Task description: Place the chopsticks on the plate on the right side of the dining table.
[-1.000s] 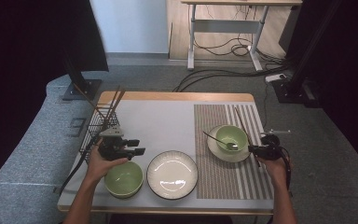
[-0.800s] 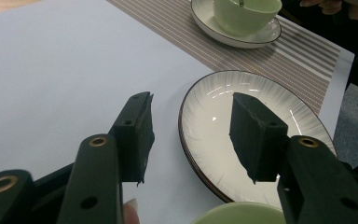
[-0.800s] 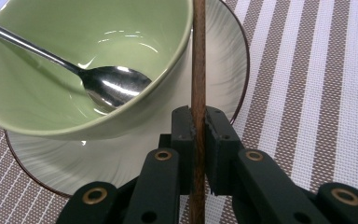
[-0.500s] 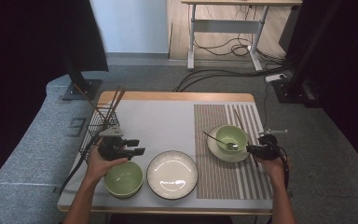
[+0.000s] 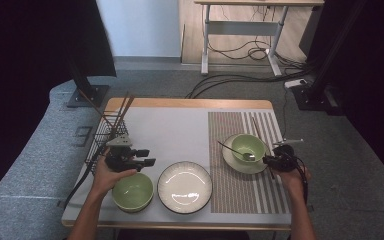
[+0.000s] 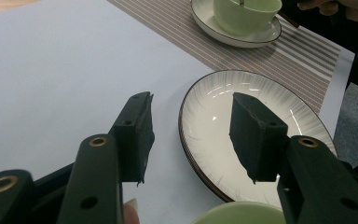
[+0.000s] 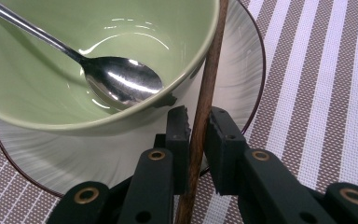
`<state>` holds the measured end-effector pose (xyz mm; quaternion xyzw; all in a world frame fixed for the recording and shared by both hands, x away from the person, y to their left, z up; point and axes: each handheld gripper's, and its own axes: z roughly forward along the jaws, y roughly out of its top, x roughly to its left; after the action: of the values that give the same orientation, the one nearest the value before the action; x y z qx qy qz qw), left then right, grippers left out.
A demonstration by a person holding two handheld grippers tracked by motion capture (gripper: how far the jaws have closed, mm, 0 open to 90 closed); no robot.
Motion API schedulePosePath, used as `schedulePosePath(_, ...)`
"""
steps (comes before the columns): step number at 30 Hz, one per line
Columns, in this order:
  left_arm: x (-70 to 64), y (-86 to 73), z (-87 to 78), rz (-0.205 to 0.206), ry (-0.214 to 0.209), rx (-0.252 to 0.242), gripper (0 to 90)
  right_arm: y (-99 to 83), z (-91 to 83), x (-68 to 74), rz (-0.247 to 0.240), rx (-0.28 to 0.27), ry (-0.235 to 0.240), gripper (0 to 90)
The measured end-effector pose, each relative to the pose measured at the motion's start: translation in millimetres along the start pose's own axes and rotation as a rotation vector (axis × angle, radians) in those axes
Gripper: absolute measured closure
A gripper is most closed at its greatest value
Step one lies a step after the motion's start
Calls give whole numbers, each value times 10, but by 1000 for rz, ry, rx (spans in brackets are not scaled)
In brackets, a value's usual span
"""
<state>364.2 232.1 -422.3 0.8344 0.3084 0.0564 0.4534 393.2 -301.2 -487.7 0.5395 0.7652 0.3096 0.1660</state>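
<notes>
Right gripper (image 7: 196,128) is pinching a wooden chopstick (image 7: 205,100) that runs up past the rim of the green bowl (image 7: 74,60), which sits on a saucer (image 7: 242,70) with a spoon (image 7: 121,84) inside. Chopstick's ends are cut off. Left gripper (image 6: 191,135) has its jaws spread, holding nothing, low over the white plate (image 6: 214,116). No readable writing anywhere.
</notes>
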Motion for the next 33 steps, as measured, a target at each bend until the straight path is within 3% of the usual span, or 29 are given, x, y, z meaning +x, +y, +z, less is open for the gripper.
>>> schedulePosePath(16,6,-10,-3,-4,-2,0,493,2,-3,67,-50,7,-36,762)
schedulePosePath(33,8,-14,-4,-4,-5,2,493,-21,-59,58,-52,-5,-13,769)
